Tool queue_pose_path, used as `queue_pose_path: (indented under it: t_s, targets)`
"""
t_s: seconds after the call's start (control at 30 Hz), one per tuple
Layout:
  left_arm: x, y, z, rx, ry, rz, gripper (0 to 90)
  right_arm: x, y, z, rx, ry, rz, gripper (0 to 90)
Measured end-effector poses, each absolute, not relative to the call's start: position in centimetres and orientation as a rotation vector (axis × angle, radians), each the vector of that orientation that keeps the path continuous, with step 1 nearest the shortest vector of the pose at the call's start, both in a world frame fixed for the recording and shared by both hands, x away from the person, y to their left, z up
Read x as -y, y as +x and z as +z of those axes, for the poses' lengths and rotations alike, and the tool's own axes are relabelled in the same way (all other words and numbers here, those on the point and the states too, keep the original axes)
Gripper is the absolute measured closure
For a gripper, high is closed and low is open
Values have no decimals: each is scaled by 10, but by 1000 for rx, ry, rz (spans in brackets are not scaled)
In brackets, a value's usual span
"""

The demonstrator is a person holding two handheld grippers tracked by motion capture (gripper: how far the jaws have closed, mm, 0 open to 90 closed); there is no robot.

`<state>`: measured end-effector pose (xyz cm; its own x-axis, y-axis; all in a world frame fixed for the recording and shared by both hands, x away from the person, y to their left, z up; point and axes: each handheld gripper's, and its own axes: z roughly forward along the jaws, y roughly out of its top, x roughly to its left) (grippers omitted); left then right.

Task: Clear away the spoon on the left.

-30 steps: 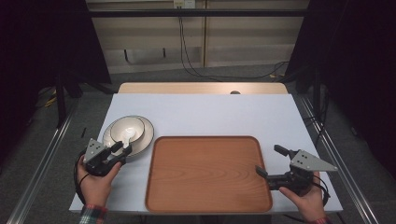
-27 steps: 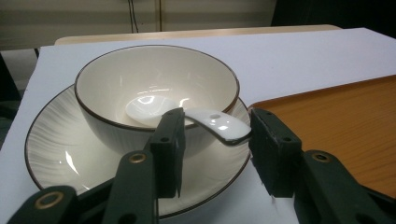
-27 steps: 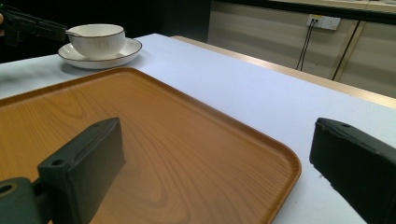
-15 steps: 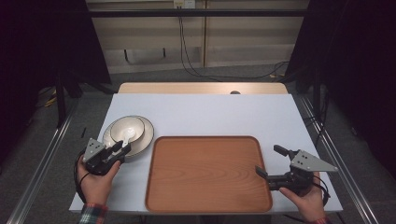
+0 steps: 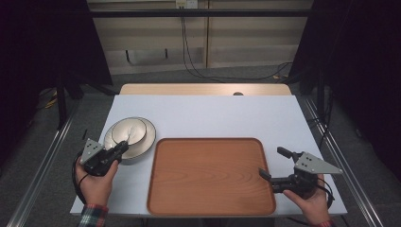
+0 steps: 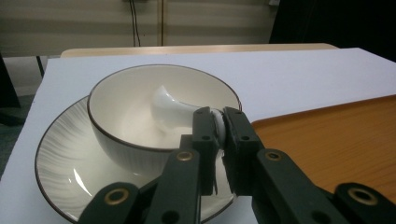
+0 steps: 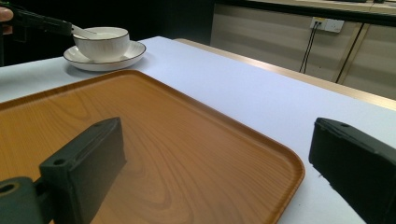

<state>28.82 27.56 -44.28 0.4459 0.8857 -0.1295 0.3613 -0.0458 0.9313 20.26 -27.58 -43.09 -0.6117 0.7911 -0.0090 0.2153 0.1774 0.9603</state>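
The left claw (image 6: 215, 128) is clenched on the handle of a white spoon (image 6: 168, 105) lying in the bowl (image 6: 119, 107) on the saucer (image 6: 58, 154) left of the tray (image 5: 208, 175), while the right claw (image 5: 274, 164), released, hovers at the tray's right edge above the table (image 5: 213, 116).

Looks like a lab or test-rig space that's hosting a recording setup, not a home or kitchen: a white-topped table (image 5: 213, 118) is sitting center frame on grey carpet (image 5: 198, 75), with metal rails (image 5: 42, 165) running along the floor at lower left and lower right. Black curtains (image 5: 42, 42) are hanging at the upper left and upper right edges, and cables (image 5: 191, 45) are dropping from a wall outlet (image 5: 186, 4) at top center down a bare beige panelled wall (image 5: 255, 42).
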Motion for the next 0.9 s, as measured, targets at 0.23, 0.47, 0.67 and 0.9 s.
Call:
queue_pose_path:
  t_s: [0.23,0.47,0.67,0.9]
  targets:
    - [-279,293,-432,-1097,1567,600,856,276,202,-431,-1934,943,1451,29]
    - [-278,299,-425,-1091,1551,590,857,277,202,-431,-1930,940,1458,28]
    - [-276,305,-421,-1086,1554,583,857,276,202,-431,-1933,939,1459,21]
    - [-273,314,-415,-1080,1555,581,855,277,202,-431,-1932,934,1472,19]
